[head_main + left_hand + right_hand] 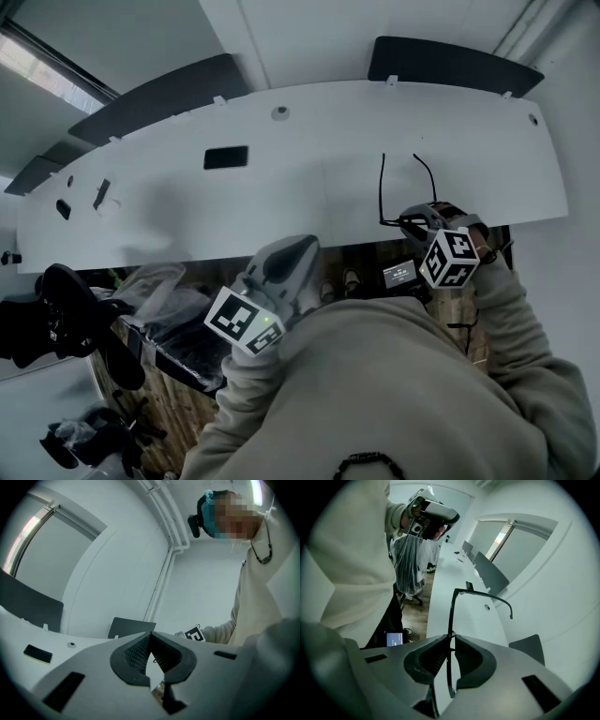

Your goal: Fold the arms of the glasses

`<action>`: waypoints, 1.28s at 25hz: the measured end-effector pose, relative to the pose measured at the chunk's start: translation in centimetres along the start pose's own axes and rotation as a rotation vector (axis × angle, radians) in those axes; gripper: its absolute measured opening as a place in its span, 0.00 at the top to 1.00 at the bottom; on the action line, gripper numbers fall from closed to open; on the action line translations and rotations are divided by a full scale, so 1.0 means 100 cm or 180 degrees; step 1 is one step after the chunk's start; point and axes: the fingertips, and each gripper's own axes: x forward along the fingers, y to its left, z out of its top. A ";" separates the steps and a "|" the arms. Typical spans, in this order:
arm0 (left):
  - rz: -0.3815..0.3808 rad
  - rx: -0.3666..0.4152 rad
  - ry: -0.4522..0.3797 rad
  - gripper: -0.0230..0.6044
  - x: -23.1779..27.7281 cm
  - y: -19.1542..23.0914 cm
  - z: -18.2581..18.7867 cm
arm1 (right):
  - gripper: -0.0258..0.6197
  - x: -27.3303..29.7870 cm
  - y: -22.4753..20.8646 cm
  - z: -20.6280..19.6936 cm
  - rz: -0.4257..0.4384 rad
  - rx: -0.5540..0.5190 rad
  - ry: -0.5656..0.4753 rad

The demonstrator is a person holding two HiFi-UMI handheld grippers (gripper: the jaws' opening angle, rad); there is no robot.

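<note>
Thin black glasses (382, 187) hang just above the near edge of the white table (328, 131), both arms unfolded and pointing away from me. My right gripper (411, 221) is shut on the front of the frame. In the right gripper view the frame (451, 616) runs between the pads at the gripper's tips (451, 638), and one arm curves off to the right. My left gripper (298, 247) is in front of the table's near edge, left of the glasses. Its jaws (150, 635) are shut with nothing between them.
A black rectangular thing (226, 157) and some small dark items (101, 194) lie on the table's left half. Dark chair backs (450, 61) stand beyond the far edge. Bags and clutter (159, 300) fill the floor at the lower left. A small screen (399, 274) sits below the table.
</note>
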 end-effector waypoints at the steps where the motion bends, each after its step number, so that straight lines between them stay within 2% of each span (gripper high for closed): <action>1: -0.0035 0.0015 0.0007 0.95 0.003 -0.002 0.001 | 0.86 -0.005 0.000 -0.001 -0.0032 0.0026 -0.0005; 11: -0.0272 0.0149 0.0059 0.95 0.030 -0.015 0.012 | 0.86 -0.046 -0.004 -0.006 -0.0301 0.0101 -0.0047; 18: -0.0470 0.0302 0.0131 0.95 0.048 -0.025 0.017 | 0.86 -0.083 -0.005 0.006 -0.0398 0.0221 -0.0246; 22: -0.0708 0.0565 0.0318 0.95 0.058 -0.038 0.016 | 0.86 -0.109 0.003 0.014 -0.0283 0.0292 -0.0450; 27: -0.0973 0.0856 0.0328 0.95 0.071 -0.052 0.031 | 0.86 -0.143 0.010 0.025 -0.0129 0.0611 -0.0861; 32: -0.1201 0.1167 0.0337 0.95 0.083 -0.076 0.043 | 0.86 -0.165 0.012 0.025 -0.0140 0.0628 -0.0941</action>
